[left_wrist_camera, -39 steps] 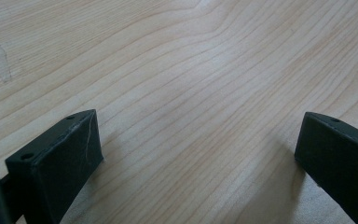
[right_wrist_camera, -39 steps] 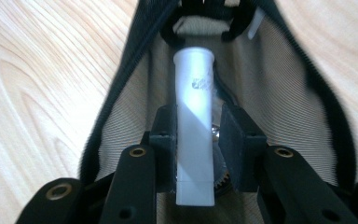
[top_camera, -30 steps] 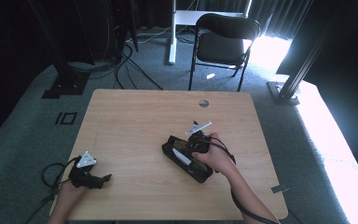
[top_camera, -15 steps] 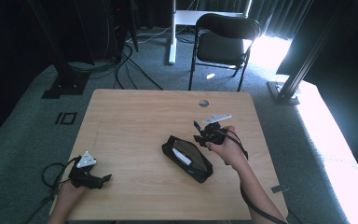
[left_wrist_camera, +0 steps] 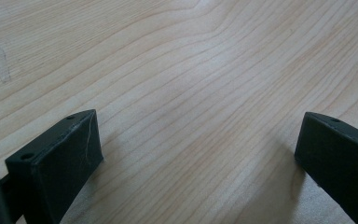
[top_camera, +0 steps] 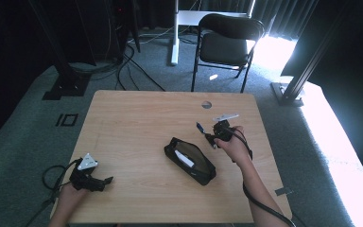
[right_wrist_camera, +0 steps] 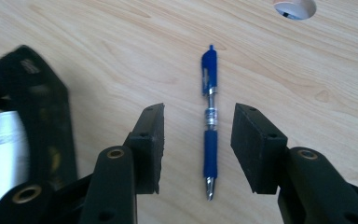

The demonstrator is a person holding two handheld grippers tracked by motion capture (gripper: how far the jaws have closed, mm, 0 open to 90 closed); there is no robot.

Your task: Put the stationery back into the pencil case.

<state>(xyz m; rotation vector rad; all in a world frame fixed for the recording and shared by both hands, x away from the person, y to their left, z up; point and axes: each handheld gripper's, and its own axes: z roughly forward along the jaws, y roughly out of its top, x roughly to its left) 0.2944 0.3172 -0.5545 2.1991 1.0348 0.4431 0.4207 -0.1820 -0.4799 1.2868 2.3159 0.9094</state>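
Note:
A blue pen (right_wrist_camera: pixel 209 121) lies flat on the wooden table (top_camera: pixel 137 123), its clip end (top_camera: pixel 199 126) pointing away from the hand. My right gripper (right_wrist_camera: pixel 198 128) is open and straddles the pen, one jaw on each side, without touching it; in the high view this gripper (top_camera: pixel 211 135) is right of centre. A black pouch (top_camera: pixel 191 161) lies open to its left, with a white item (top_camera: pixel 185 158) inside. That pouch (right_wrist_camera: pixel 37 107) fills the left edge of the right gripper view. My left gripper (top_camera: pixel 101 182) rests open over bare wood (left_wrist_camera: pixel 200 135) near the front left corner.
A round cable hole (top_camera: pixel 206 104) is in the table just beyond the pen. A black chair (top_camera: pixel 227 42) and a white desk leg stand behind the table. Cables trail over the grey carpet at left.
My right gripper has left the pouch and moved right and away from the person; it now sits over the pen. The left gripper has stayed put.

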